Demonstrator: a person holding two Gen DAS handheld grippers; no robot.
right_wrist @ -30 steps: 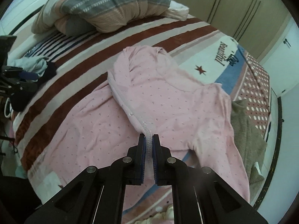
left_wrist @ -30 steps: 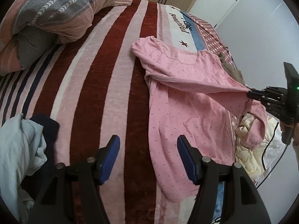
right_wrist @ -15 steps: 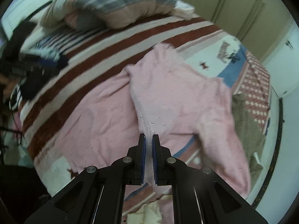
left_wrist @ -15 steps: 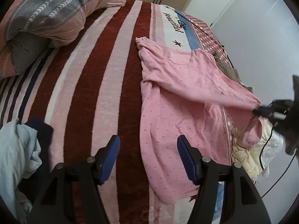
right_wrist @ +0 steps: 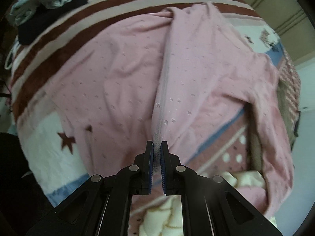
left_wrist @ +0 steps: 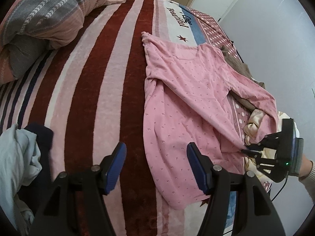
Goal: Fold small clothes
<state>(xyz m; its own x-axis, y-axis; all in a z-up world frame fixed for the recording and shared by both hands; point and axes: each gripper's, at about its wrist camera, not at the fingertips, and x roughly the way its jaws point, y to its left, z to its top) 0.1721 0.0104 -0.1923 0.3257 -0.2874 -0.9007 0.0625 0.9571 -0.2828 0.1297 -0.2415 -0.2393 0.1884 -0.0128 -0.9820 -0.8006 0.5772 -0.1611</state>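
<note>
A pink dotted garment (left_wrist: 189,90) lies spread on the striped bed blanket (left_wrist: 102,74), partly folded over itself. My right gripper (right_wrist: 157,147) is shut on the garment's hem edge (right_wrist: 157,137) and holds it near the bed's edge; the same gripper shows at the right of the left wrist view (left_wrist: 248,150), pinching the cloth. The garment (right_wrist: 126,74) fills most of the right wrist view. My left gripper (left_wrist: 156,155) is open and empty, above the blanket just left of the garment's near edge.
A striped duvet and pillows (left_wrist: 45,13) lie at the head of the bed. A pale blue and dark cloth heap (left_wrist: 21,153) sits at the near left. A brown garment (left_wrist: 240,68) and a cream one (left_wrist: 256,123) lie by the right edge.
My right gripper has pulled the pinched hem down and toward the bed's near edge, drawing the garment flatter. My left gripper has moved closer to the garment, still open.
</note>
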